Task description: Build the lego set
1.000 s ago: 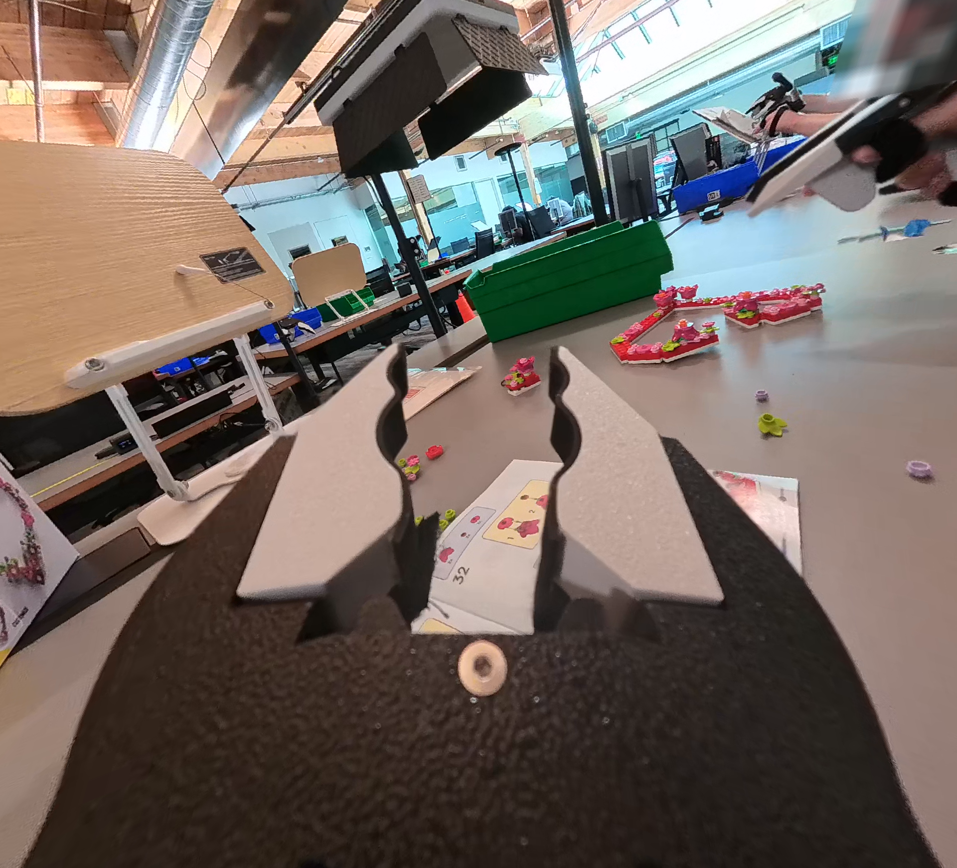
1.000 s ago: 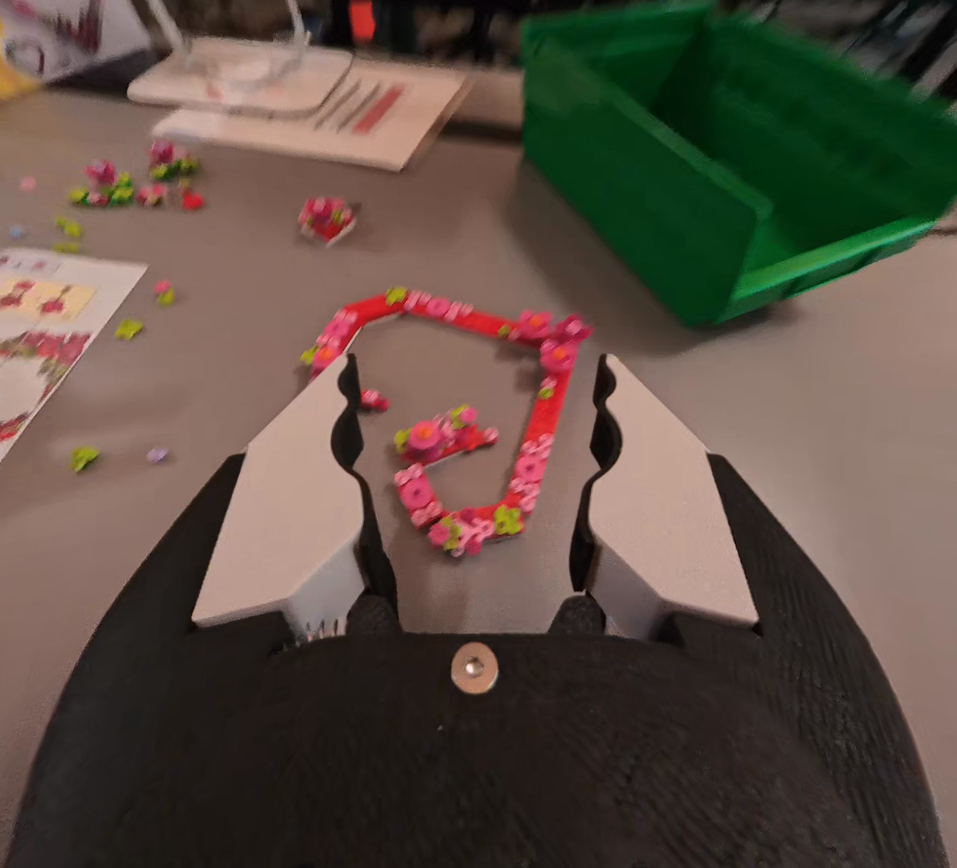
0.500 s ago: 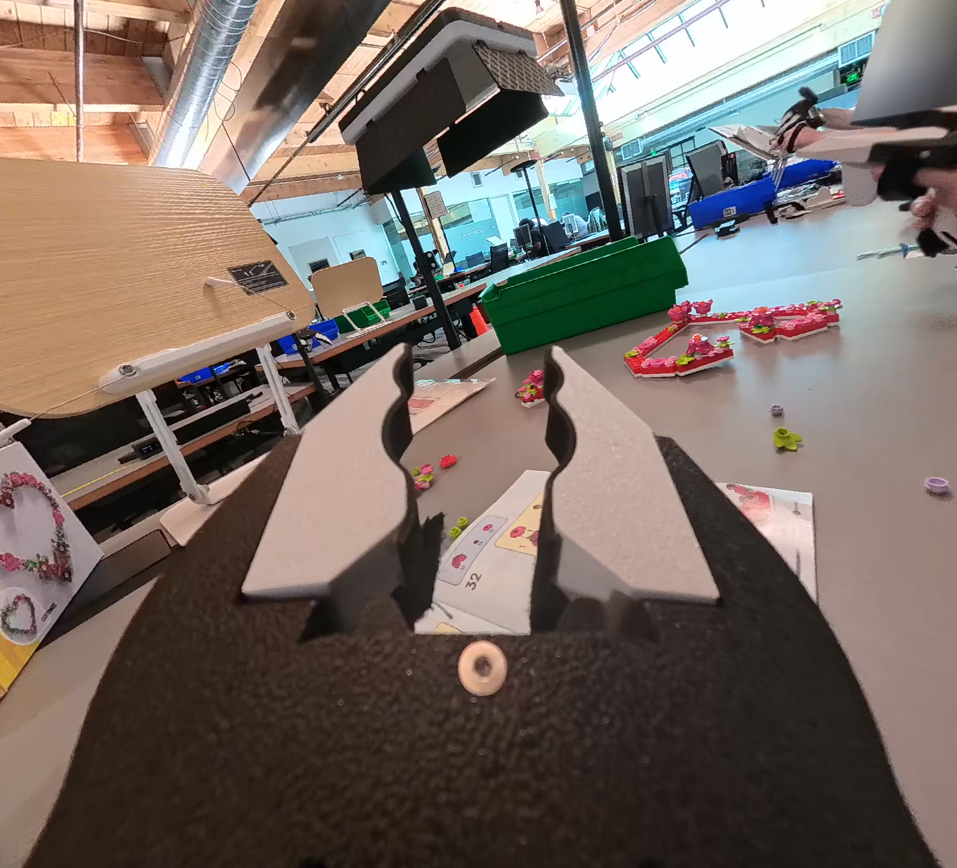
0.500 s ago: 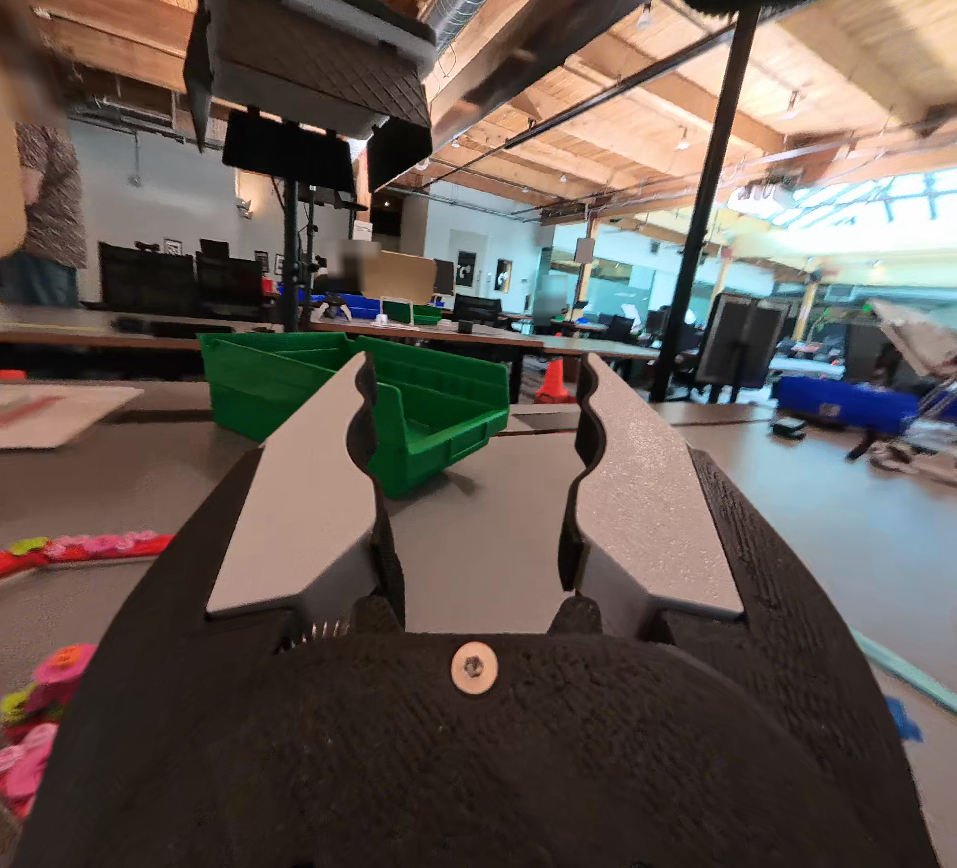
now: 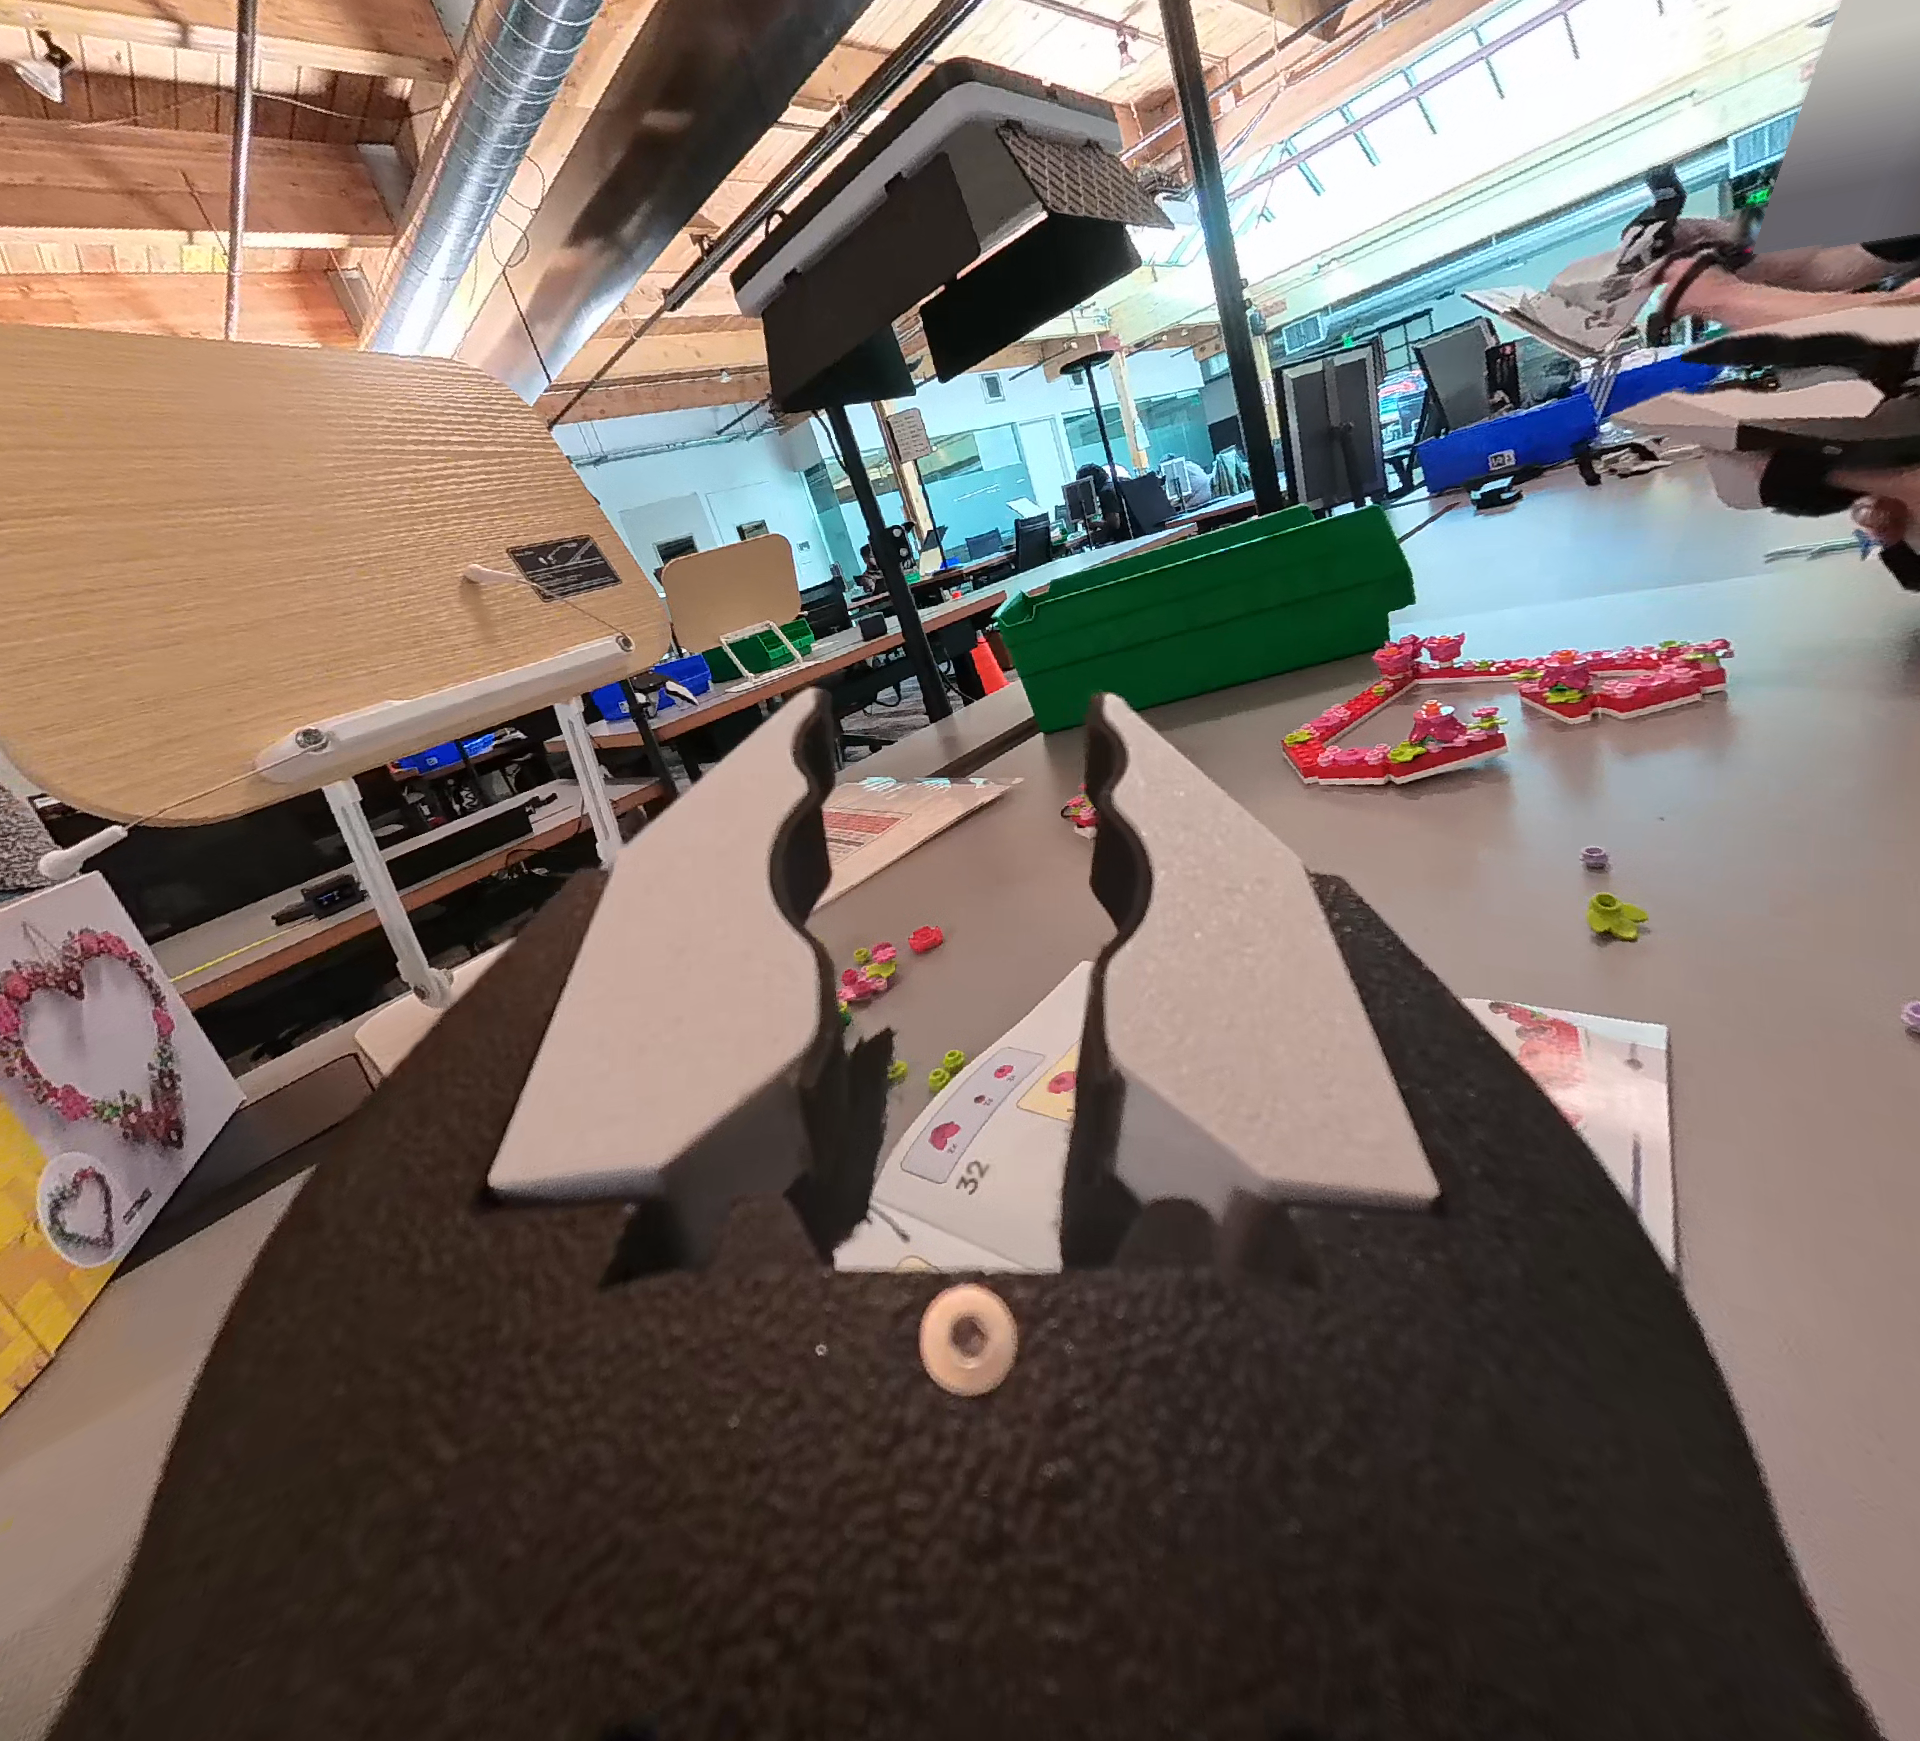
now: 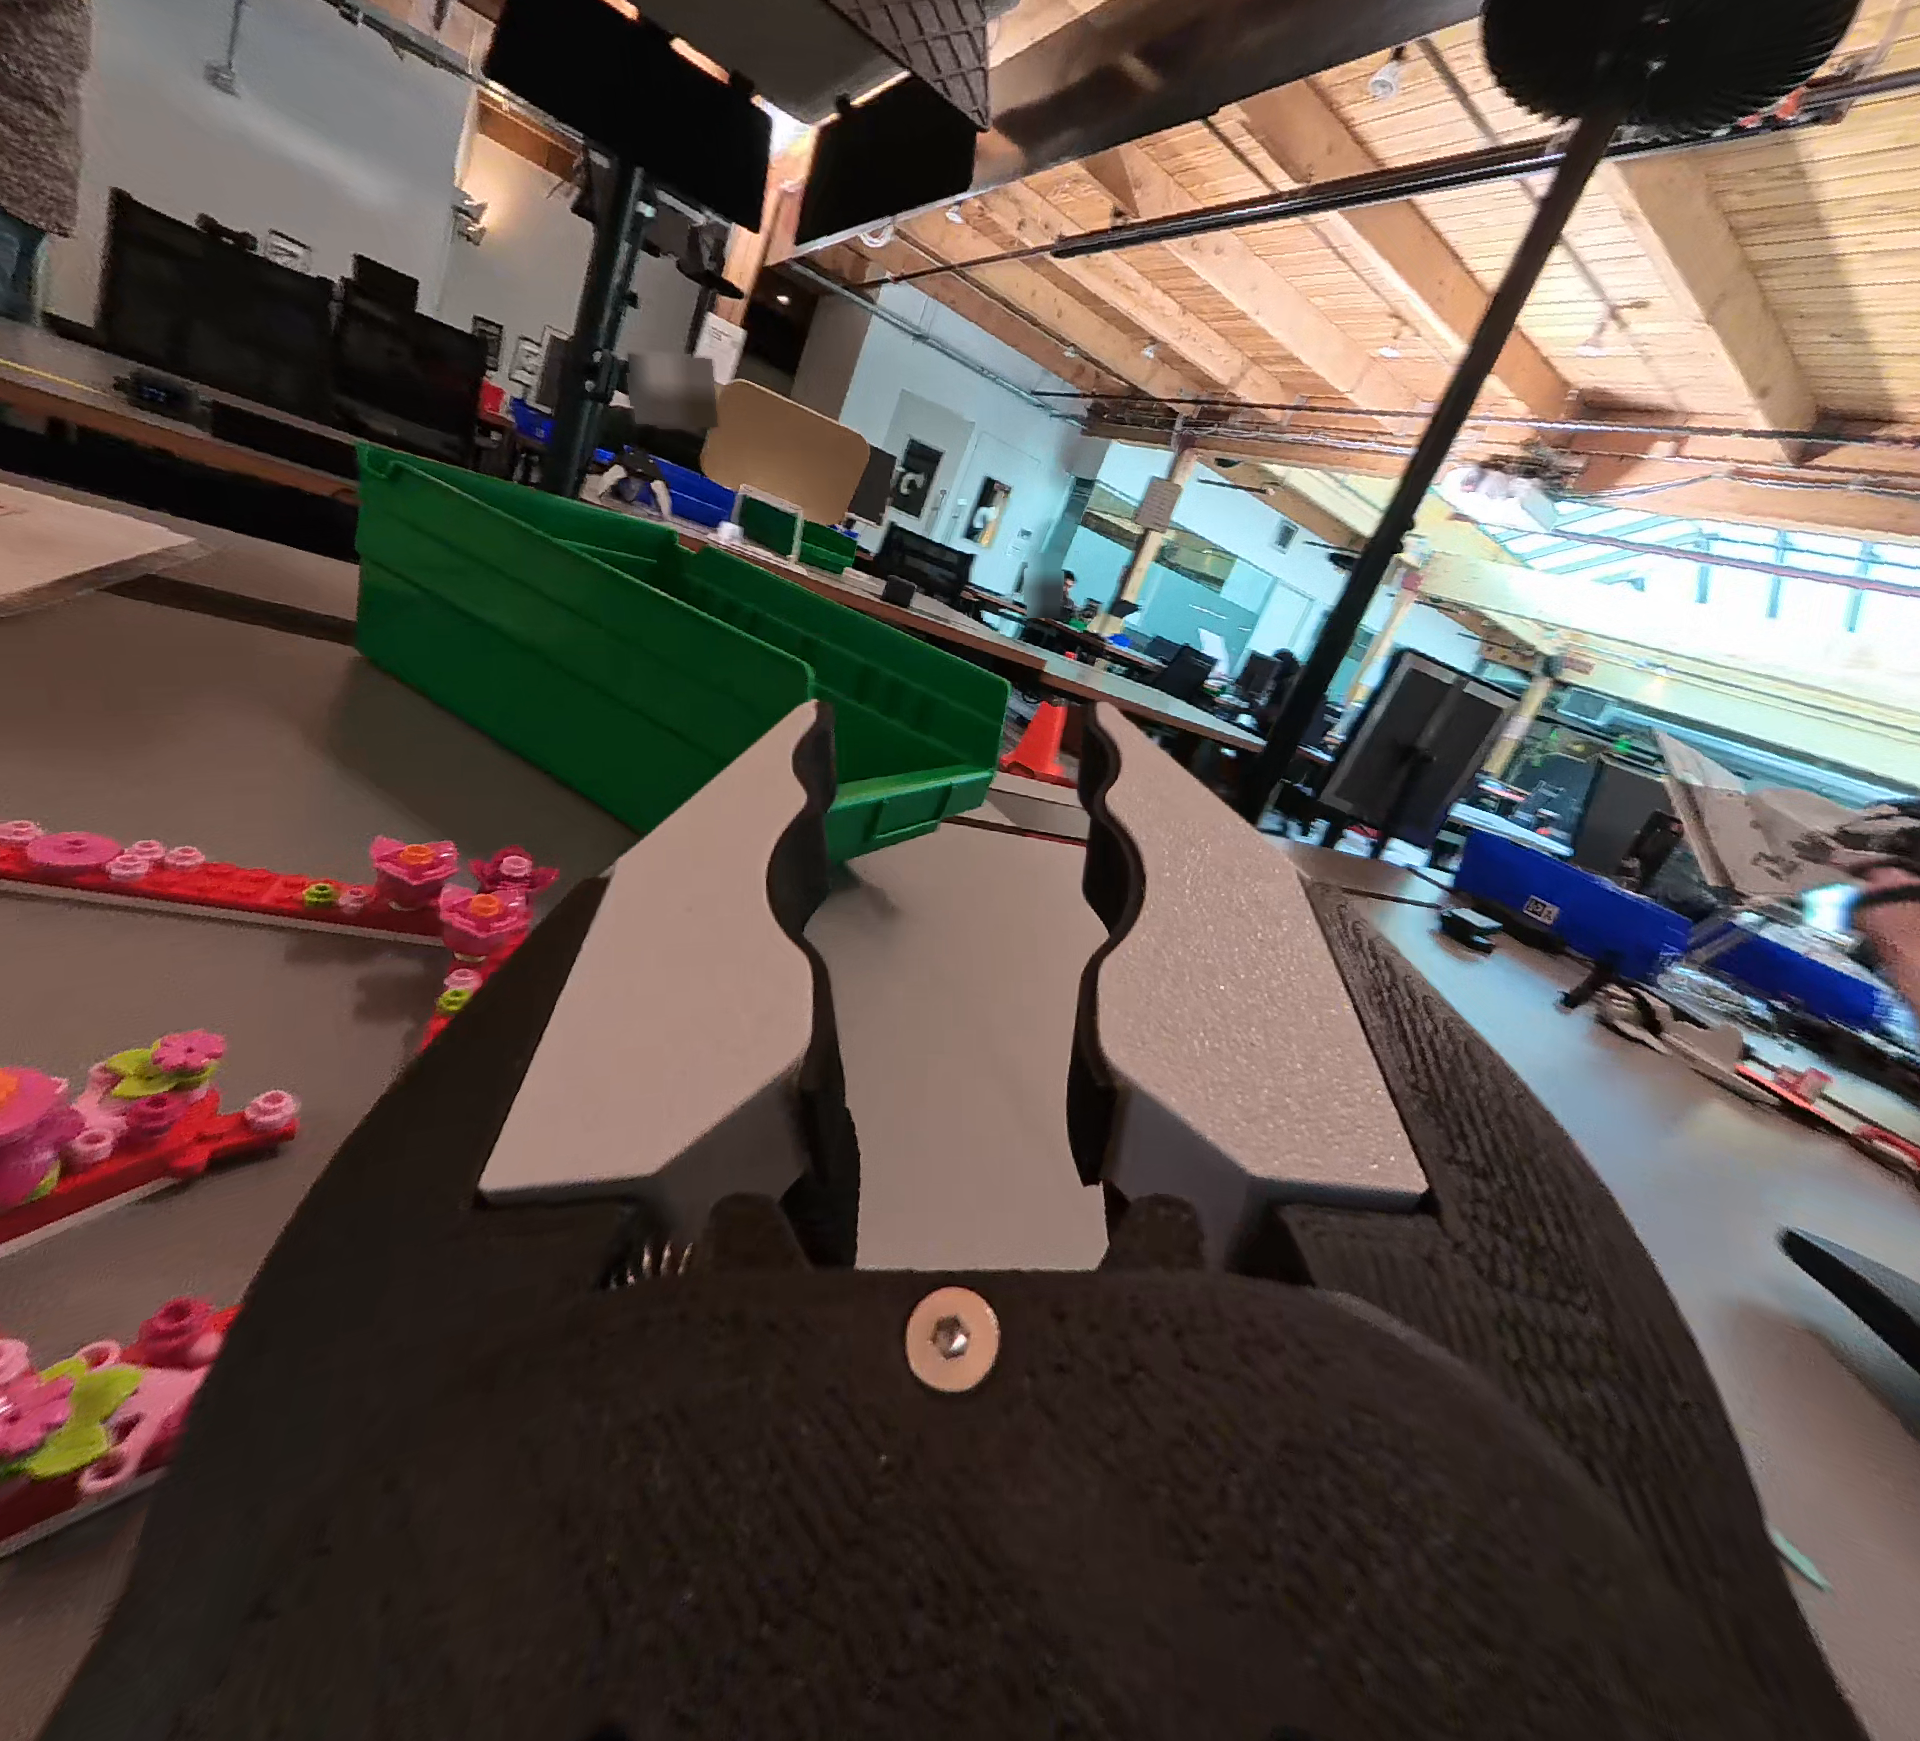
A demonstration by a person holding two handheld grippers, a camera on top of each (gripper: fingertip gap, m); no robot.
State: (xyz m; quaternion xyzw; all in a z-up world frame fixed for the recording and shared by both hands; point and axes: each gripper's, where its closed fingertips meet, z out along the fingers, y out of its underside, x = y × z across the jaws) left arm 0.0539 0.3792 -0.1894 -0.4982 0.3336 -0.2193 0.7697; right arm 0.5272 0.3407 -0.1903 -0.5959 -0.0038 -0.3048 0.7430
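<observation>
A red lego frame with pink flowers [image 5: 1496, 704] lies on the grey table [image 5: 1766, 860] to the right in the left wrist view. It also shows at the left edge of the right wrist view [image 6: 239, 891], with a separate flowered piece [image 6: 135, 1130] beside it. My left gripper [image 5: 956, 725] is open and empty, low above the instruction booklet [image 5: 997, 1120]. My right gripper [image 6: 951, 735] is open and empty, low over bare table right of the frame, and shows in a hand at the far right of the left wrist view [image 5: 1808, 434]. Small loose flower pieces [image 5: 883, 964] lie near the booklet.
A green bin [image 5: 1195, 611] stands behind the frame, also in the right wrist view [image 6: 623, 642]. A tilted wooden board on a white stand [image 5: 260, 569] and the set's box [image 5: 94, 1068] are at the left. A black pole [image 6: 1403, 528] rises at the back. About 15 centimetres separates my right fingertips from the separate flowered piece [image 6: 135, 1130]. It is also in sight in the left wrist view [image 5: 1560, 676].
My right gripper tilted up from looking down at the frame to nearly level, and moved right of it. My left gripper barely moved. Both stayed open.
</observation>
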